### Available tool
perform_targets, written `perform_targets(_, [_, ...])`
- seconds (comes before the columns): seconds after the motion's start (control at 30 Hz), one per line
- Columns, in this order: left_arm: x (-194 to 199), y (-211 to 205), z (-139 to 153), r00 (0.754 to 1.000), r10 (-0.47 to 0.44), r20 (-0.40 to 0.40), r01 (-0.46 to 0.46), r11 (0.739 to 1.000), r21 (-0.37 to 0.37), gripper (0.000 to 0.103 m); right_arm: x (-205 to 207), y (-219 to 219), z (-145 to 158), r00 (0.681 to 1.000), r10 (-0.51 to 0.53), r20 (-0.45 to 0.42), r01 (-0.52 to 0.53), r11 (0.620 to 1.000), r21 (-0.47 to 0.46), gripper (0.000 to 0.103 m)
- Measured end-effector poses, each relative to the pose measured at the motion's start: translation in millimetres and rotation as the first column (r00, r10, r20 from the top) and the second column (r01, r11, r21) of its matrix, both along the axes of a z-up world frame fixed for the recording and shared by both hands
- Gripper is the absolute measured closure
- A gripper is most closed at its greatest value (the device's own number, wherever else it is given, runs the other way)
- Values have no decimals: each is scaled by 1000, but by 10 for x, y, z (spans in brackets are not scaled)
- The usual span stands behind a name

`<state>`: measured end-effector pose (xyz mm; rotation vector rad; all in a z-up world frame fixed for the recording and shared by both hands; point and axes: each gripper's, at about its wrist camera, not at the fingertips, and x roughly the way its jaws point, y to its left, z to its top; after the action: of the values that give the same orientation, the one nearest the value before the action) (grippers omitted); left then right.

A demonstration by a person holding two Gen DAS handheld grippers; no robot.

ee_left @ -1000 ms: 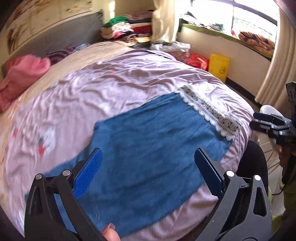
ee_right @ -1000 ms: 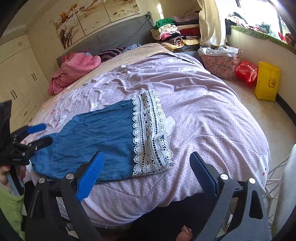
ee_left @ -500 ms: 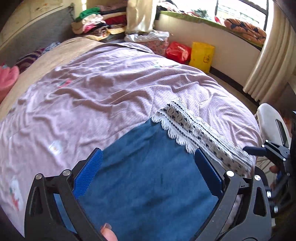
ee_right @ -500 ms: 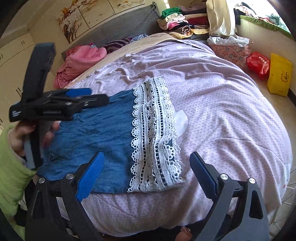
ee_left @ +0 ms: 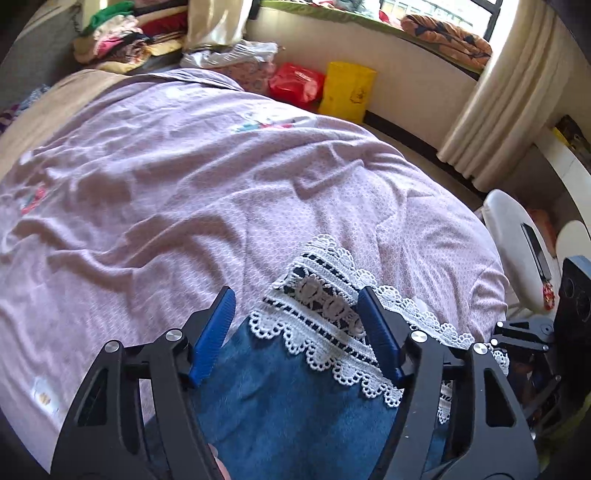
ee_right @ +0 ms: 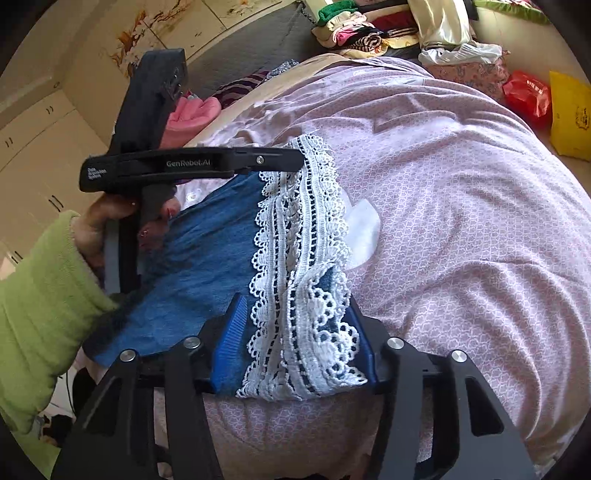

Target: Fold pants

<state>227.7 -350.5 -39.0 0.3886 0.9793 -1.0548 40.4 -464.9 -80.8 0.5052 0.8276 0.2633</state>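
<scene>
Blue denim pants [ee_left: 295, 398] with a white lace hem [ee_left: 325, 314] lie flat on the pink bed cover [ee_left: 184, 192]. My left gripper [ee_left: 295, 325] sits over the far corner of the lace hem, jaws partly closed with the lace between them. In the right wrist view, the pants [ee_right: 207, 266] and lace hem [ee_right: 299, 229] run toward me. My right gripper [ee_right: 295, 332] has its jaws partly closed around the bunched near corner of the lace. The left gripper [ee_right: 295, 160] also shows there, at the far lace corner.
The bed's edge runs just below my right gripper. Piles of clothes [ee_right: 354, 29] sit at the head of the bed. A red bag [ee_left: 295, 81] and a yellow bag [ee_left: 347, 88] stand on the floor by the window wall. A white chair [ee_left: 517, 243] is to the right.
Both grippers have moved in onto the lace hem and narrowed their jaws around it. The near lace corner is now bunched between my right gripper's pads.
</scene>
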Motion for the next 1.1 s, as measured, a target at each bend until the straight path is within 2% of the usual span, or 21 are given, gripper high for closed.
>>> perform_targets(0.1, [4, -78, -73, 999, -42, -5, 42, 999, 18, 44, -11, 24, 33, 1000, 22, 20, -22, 1000, 16, 58])
perform_targets(0.17, [48, -116, -145, 998, -52, -21, 52, 998, 32, 43, 13, 45, -1, 1000, 23, 0, -23, 1000, 4, 58])
perform_targets(0.3, [160, -98, -232, 995, -46, -92, 45, 999, -7, 43, 53, 39, -43, 999, 12, -30, -11, 1000, 24, 58])
perform_targets(0.37, [167, -77, -223, 994, -39, -104, 37, 999, -23, 50, 60, 54, -38, 999, 11, -30, -10, 1000, 21, 60])
perform_targets(0.4, [169, -62, -206, 992, -37, -119, 32, 999, -41, 66, 69, 61, -30, 1000, 12, -26, -11, 1000, 25, 69])
perform_targets(0.43, [163, -51, -182, 992, -33, -125, 27, 998, -50, 76, 63, 60, -18, 1000, 4, -21, -3, 1000, 29, 73])
perform_targets(0.5, [129, -26, -135, 993, -35, -117, 28, 998, -63, 83, 39, 50, -6, 1000, -10, -9, 10, 999, 44, 83])
perform_targets(0.53, [108, -18, -116, 994, -40, -105, 33, 997, -64, 86, 30, 54, 4, 1000, -11, -2, 11, 999, 46, 84])
perform_targets(0.63, [77, 47, -37, 995, -40, -88, 32, 996, -84, 89, -44, 88, 95, 1000, -10, 27, 9, 1000, 23, 87])
perform_targets(0.9, [41, 483, 329, 995, -15, -94, -9, 969, -246, 89, -157, 406, 568, 990, 43, 138, -34, 997, -64, 88])
perform_targets(1.1, [-33, 1239, 662, 996, 46, -78, -70, 936, -346, 89, -143, 940, 917, 967, 156, 203, -125, 979, -158, 88])
